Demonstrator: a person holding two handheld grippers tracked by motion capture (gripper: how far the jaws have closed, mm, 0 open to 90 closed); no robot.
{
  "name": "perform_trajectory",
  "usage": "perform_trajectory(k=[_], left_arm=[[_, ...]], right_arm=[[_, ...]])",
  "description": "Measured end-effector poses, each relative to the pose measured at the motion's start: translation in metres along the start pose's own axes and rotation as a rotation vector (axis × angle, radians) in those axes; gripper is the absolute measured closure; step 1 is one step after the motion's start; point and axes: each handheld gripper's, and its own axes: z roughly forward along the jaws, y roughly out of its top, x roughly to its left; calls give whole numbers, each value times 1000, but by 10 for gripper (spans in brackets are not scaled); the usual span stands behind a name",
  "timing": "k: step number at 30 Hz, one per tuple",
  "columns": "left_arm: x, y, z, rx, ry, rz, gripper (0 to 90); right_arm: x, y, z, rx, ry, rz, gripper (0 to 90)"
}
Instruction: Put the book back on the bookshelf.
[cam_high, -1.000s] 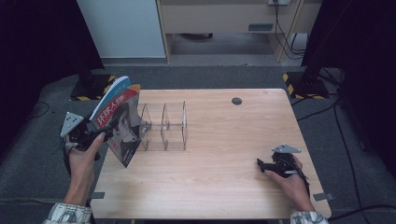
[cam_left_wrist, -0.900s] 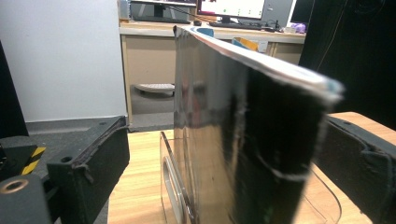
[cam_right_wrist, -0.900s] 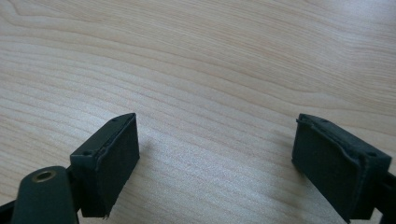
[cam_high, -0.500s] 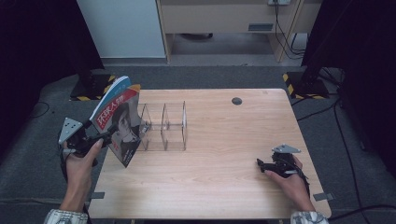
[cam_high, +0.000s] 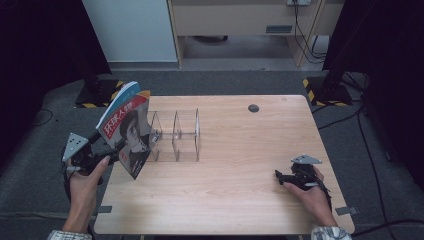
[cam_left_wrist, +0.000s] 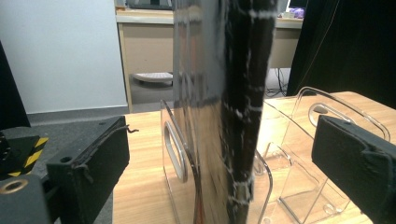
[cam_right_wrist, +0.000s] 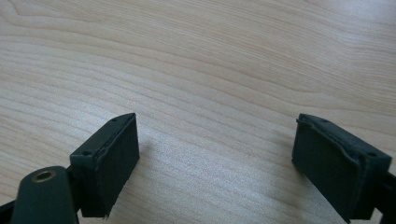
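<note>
Black foam fingers (cam_left_wrist: 93, 172) of the left gripper (cam_high: 107, 155) stand well apart in the left gripper view, the magazine (cam_high: 126, 130) rising edge-on between them; whether they actually bear on its cover I cannot tell. The high view shows that magazine tilted at the left edge of the desk (cam_high: 240, 200), its lower corner down by the left end of the clear acrylic rack (cam_high: 175, 135) — red title band, a portrait on the cover, blue and orange page edges fanning at the top. Its glossy dark cover catches reflections up close. The rack's slots look empty, so by my reading the filing is barely started: the magazine must yet be squared up and slid between two dividers. Near the right front corner, the right gripper (cam_high: 292, 179) rests on the wood, its fingers (cam_right_wrist: 107, 163) spread wide around nothing.
</note>
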Motion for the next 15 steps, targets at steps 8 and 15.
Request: perform_trajectory(k=[8,15], left_arm=[[-3,-7,-3,15,-13,-10,39],[-5,1,-6,1,-15,3,44]], right_arm=[[0,0,0,1,1,-1,148],[0,0,0,1,0,-1,148]])
